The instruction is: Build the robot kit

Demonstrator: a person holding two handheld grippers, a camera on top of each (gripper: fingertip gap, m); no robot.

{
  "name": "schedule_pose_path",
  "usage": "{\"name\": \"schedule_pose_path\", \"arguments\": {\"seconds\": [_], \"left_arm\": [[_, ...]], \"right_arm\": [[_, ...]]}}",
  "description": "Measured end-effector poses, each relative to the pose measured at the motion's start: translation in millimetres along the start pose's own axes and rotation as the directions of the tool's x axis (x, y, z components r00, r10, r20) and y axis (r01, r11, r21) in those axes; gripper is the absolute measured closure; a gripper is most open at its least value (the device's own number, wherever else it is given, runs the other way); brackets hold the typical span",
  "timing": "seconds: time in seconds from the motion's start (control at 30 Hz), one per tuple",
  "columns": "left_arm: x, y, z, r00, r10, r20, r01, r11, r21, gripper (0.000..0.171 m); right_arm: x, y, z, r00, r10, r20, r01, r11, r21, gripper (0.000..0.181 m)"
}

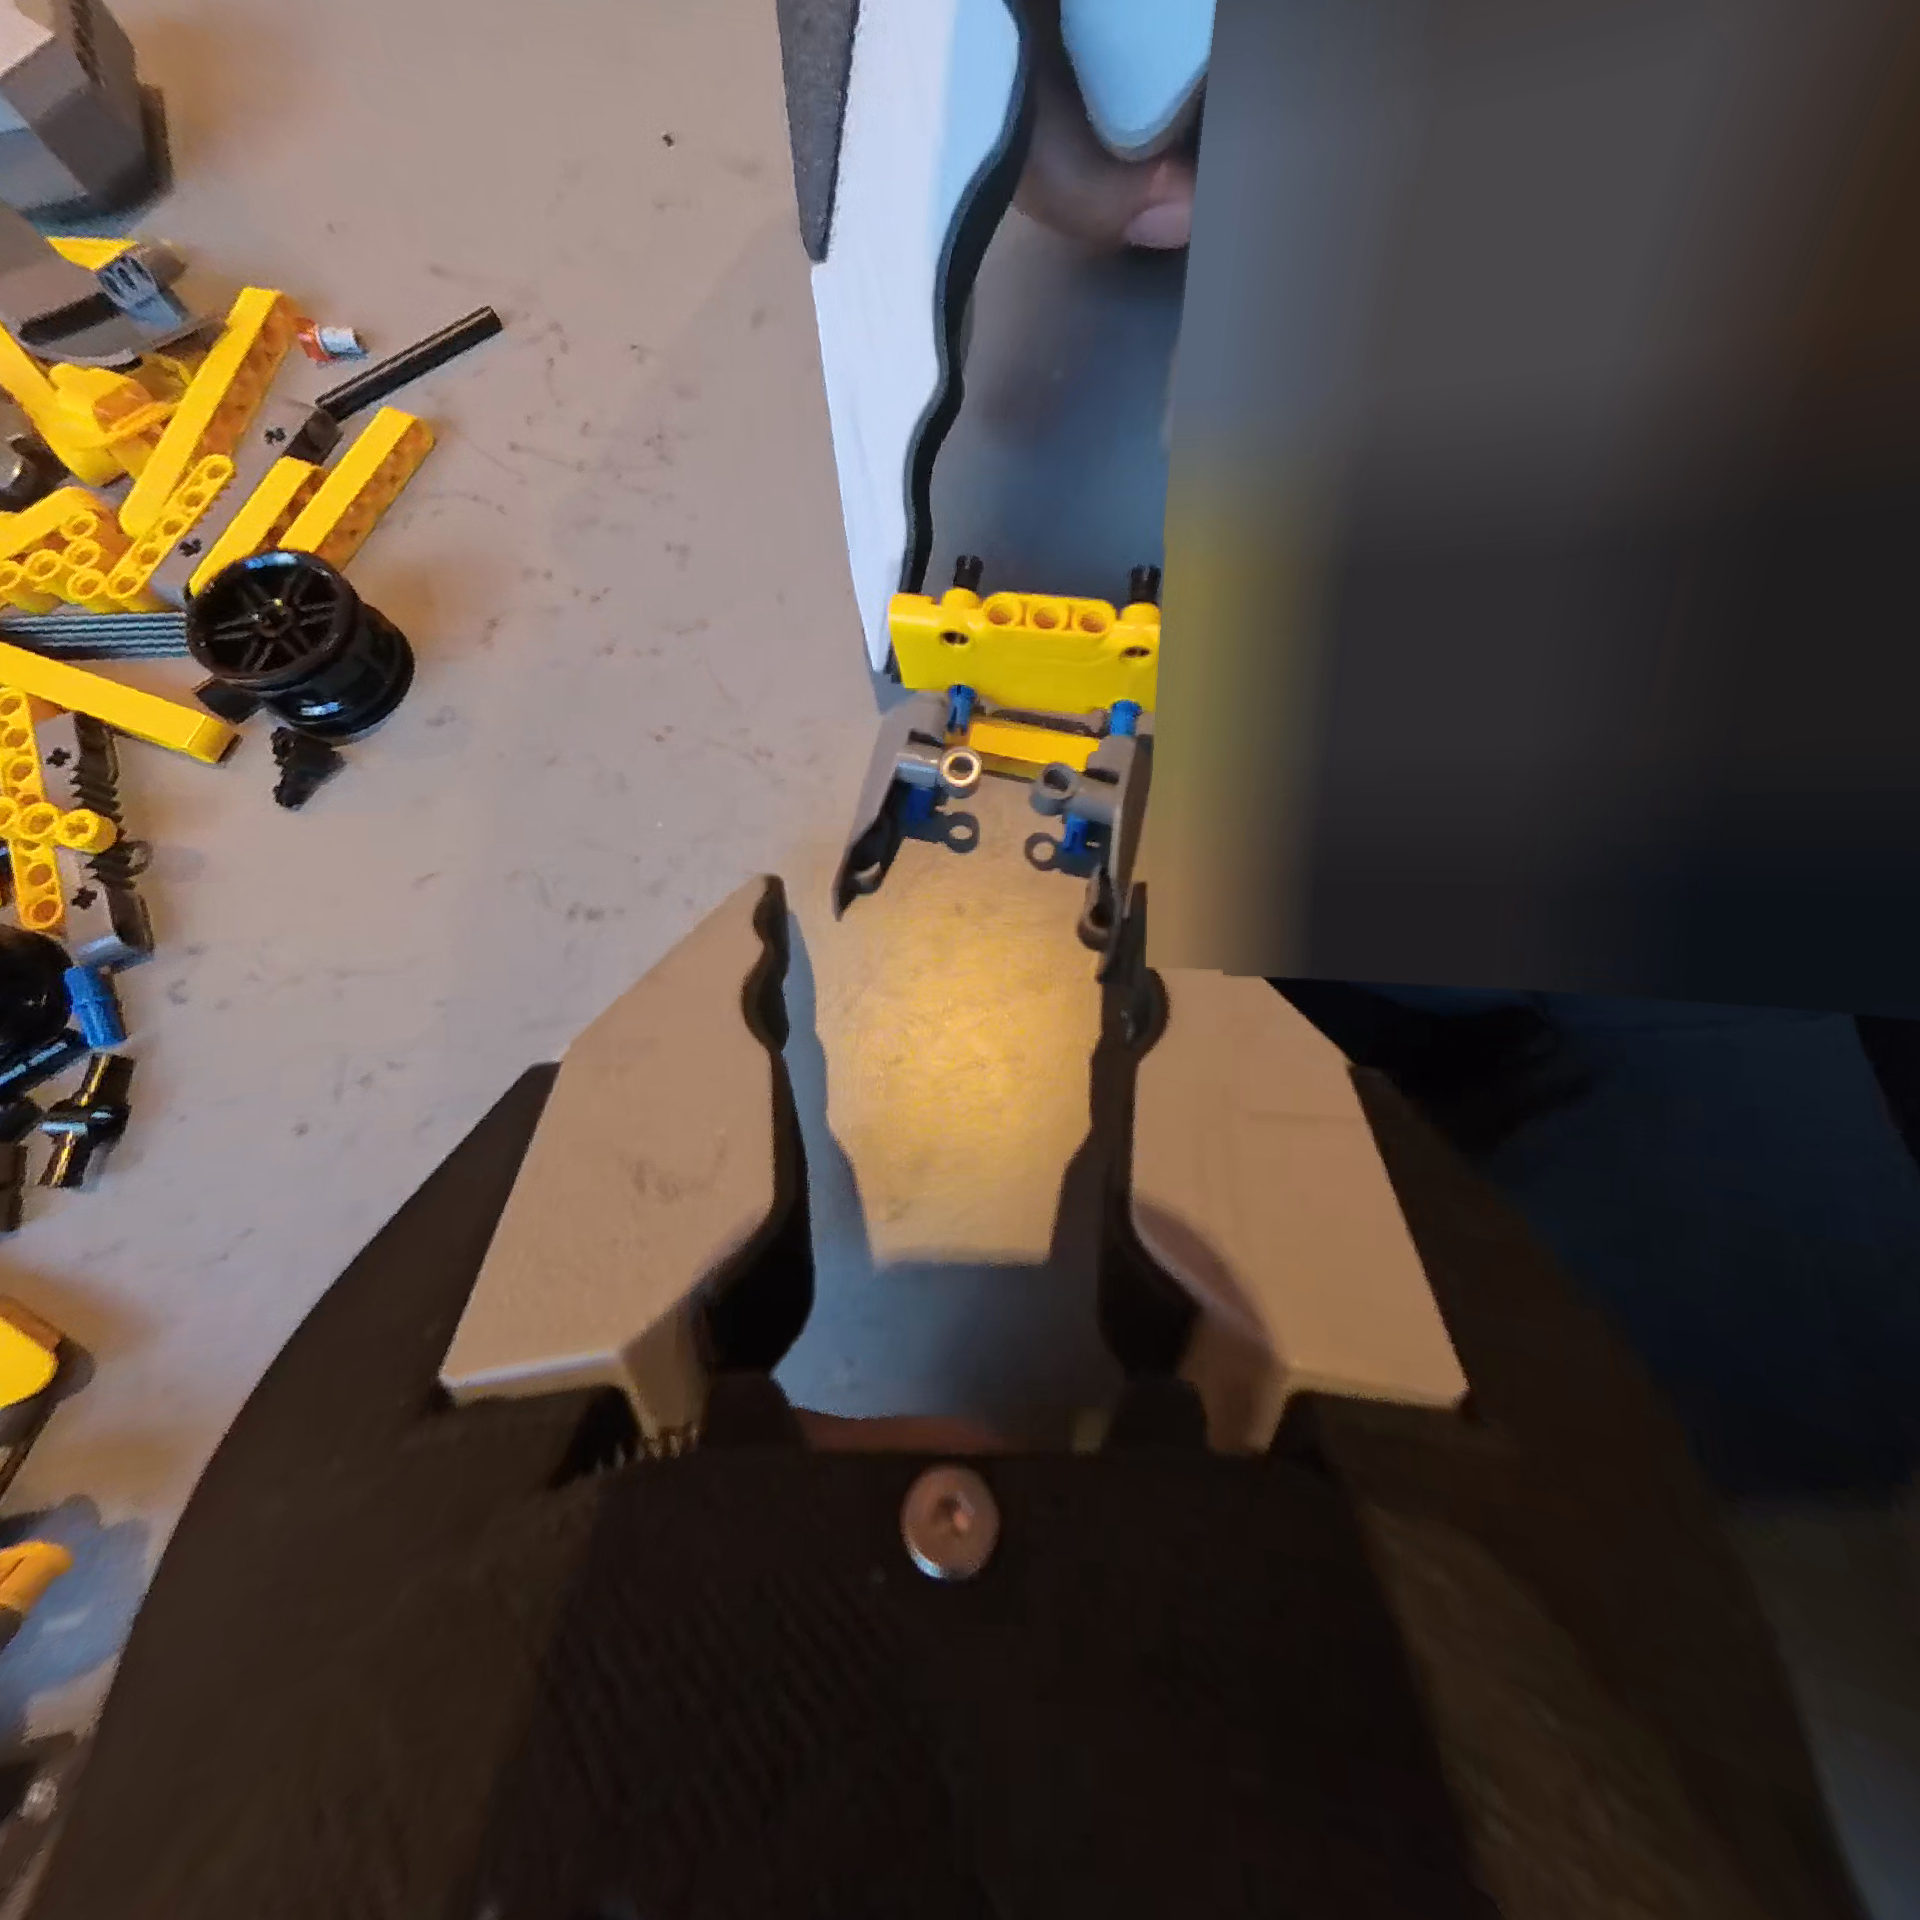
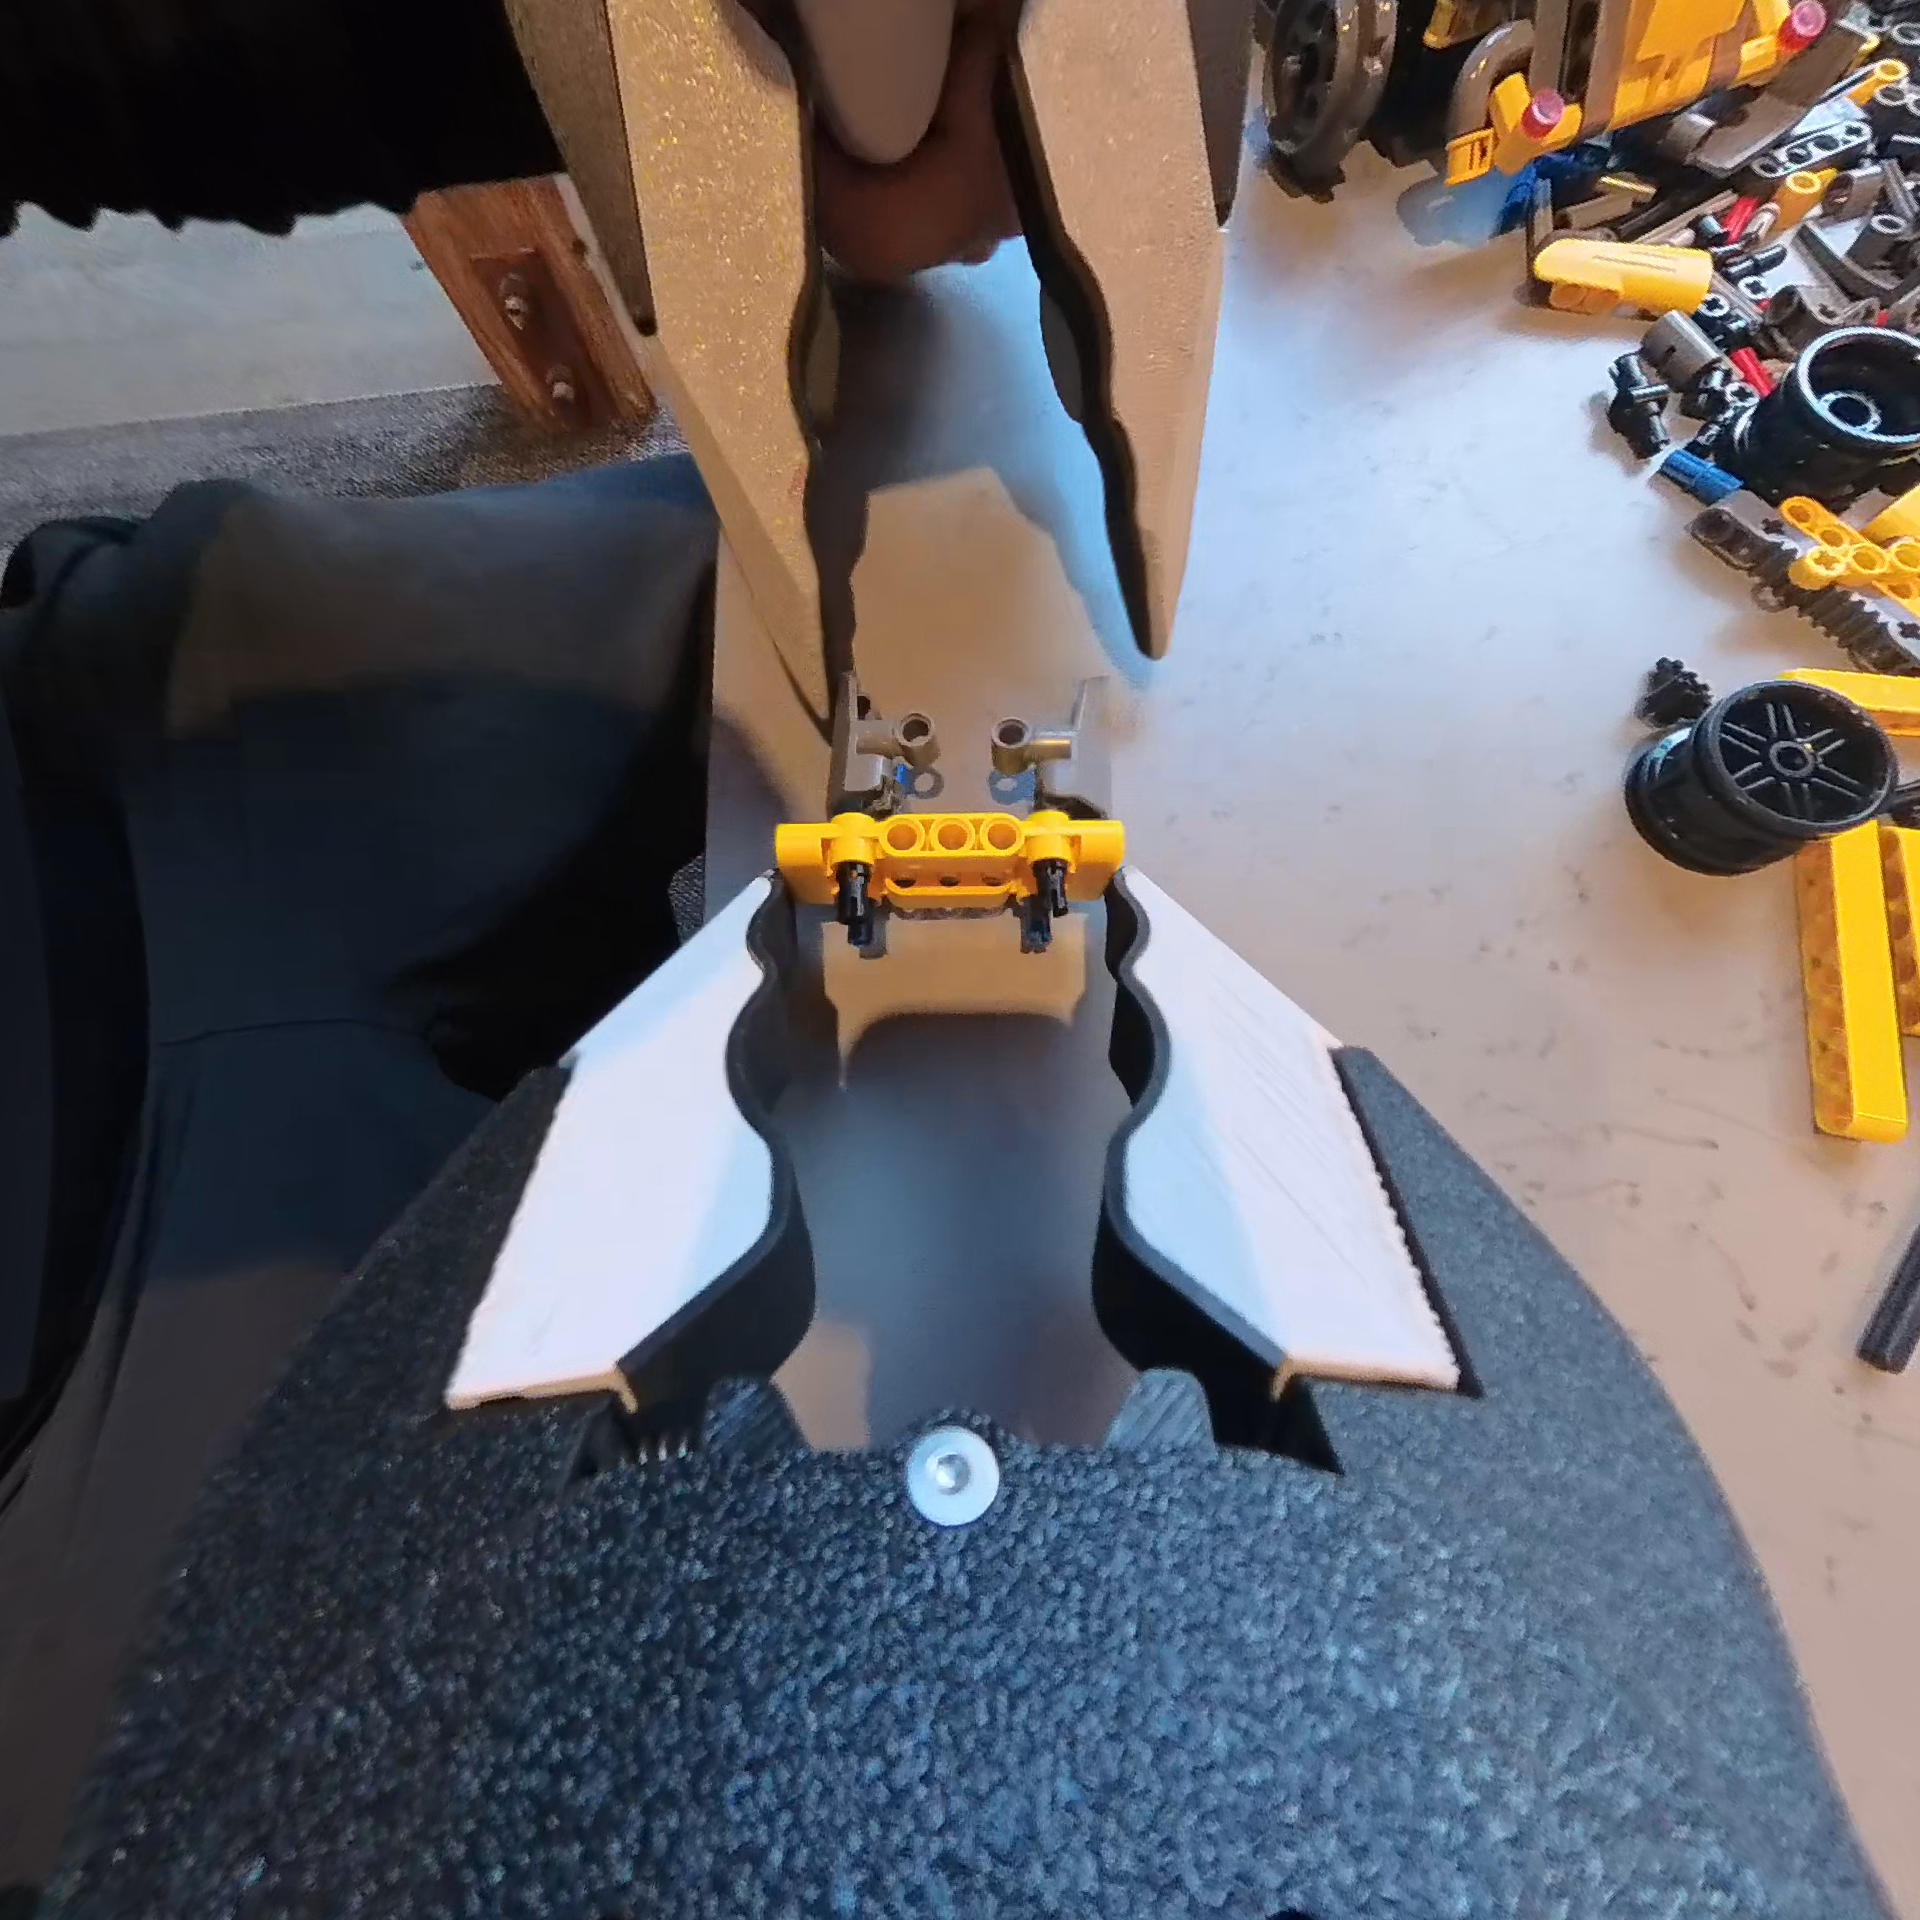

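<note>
A small brick assembly, a yellow panel (image 2: pixel 951 854) with grey arms and blue pins, hangs above the grey tabletop between the two grippers, which face each other. My right gripper (image 2: pixel 948 883) is shut on the yellow panel, one white fingertip on each end. In the left wrist view the assembly (image 1: pixel 1023 649) sits between the right gripper's fingers (image 1: pixel 883 436). My left gripper (image 1: pixel 951 899) is open. Its grey fingertips flank the assembly's grey arms (image 1: pixel 1107 790), and the right tip touches one arm. It shows from above in the right wrist view (image 2: pixel 992 675).
Loose yellow beams (image 1: pixel 197 436), a black wheel (image 1: pixel 291 644) and small pins lie on the tabletop (image 1: pixel 582 312) to the left. The right wrist view shows more parts, a wheel (image 2: pixel 1766 779) and a partly built yellow vehicle (image 2: pixel 1558 94). Dark cloth (image 2: pixel 312 831) lies beside the table. My right fingertips sit around 4 centimeters from my left ones. My left gripper's tips are some 10 centimeters from the black wheel (image 1: pixel 291 644). It turns up in the right wrist view (image 2: pixel 1754 737) as well.
</note>
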State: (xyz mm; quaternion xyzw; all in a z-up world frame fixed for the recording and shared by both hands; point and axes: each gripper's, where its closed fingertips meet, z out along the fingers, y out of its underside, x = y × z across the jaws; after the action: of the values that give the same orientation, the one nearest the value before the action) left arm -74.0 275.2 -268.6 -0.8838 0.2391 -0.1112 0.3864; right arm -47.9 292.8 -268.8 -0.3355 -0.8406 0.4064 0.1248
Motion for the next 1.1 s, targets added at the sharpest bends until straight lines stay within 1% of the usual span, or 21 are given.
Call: {"name": "schedule_pose_path", "arguments": {"seconds": [0.17,0.2,0.23,0.27,0.3,0.33,0.43,0.5,0.57,0.63,0.77,1.1], "left_arm": [[0.5,-13.2,-10.3,0.999,0.040,-0.010,-0.039,0.997,0.064,0.129],[-1.8,-16.9,-13.9,0.999,0.039,-0.006,-0.038,0.995,0.087,0.136],[-3.1,-21.0,-16.6,0.999,0.036,-0.012,-0.034,0.993,0.109,0.147],[-1.7,-24.5,-17.5,0.999,0.035,-0.033,-0.031,0.992,0.125,0.152],[-0.2,-25.7,-16.4,0.998,0.040,-0.053,-0.033,0.992,0.124,0.155],[0.8,-23.4,-12.9,0.997,0.052,-0.064,-0.045,0.994,0.100,0.157],[3.5,-7.9,1.0,0.992,0.103,-0.076,-0.104,0.995,-0.011,0.152],[6.0,-3.5,6.5,0.990,0.106,-0.093,-0.109,0.993,-0.035,0.148],[4.6,0.0,10.9,0.990,0.110,-0.084,-0.114,0.992,-0.049,0.148],[5.0,-0.6,12.8,0.991,0.104,-0.083,-0.108,0.994,-0.037,0.151],[4.3,-0.7,12.7,0.993,0.095,-0.064,-0.096,0.995,-0.017,0.149],[2.0,-1.7,12.1,0.992,0.128,0.023,-0.128,0.992,-0.008,0.151]], "right_arm": [[2.3,0.6,0.6,1.000,0.006,-0.009,-0.006,1.000,-0.007,0.122],[2.6,0.5,0.5,1.000,0.012,-0.006,-0.012,1.000,-0.005,0.122],[2.8,0.4,0.5,1.000,0.016,-0.003,-0.016,1.000,-0.005,0.121],[3.2,0.6,0.8,1.000,0.018,-0.001,-0.018,1.000,-0.008,0.121],[3.6,0.7,1.2,1.000,0.017,-0.001,-0.017,1.000,-0.010,0.121],[3.9,0.6,1.6,1.000,0.014,-0.002,-0.014,1.000,-0.011,0.122],[4.5,0.0,2.3,1.000,0.010,-0.004,-0.010,1.000,-0.011,0.121],[4.5,-0.4,2.9,1.000,0.006,-0.004,-0.006,1.000,-0.012,0.122],[4.6,-0.5,3.3,1.000,0.005,-0.003,-0.006,1.000,-0.013,0.122],[4.7,-1.0,3.0,1.000,0.010,0.002,-0.010,1.000,-0.009,0.122],[4.3,-1.0,3.2,1.000,0.006,0.003,-0.006,1.000,-0.010,0.122],[5.1,-0.4,3.8,1.000,0.009,-0.001,-0.009,1.000,-0.014,0.122]]}}
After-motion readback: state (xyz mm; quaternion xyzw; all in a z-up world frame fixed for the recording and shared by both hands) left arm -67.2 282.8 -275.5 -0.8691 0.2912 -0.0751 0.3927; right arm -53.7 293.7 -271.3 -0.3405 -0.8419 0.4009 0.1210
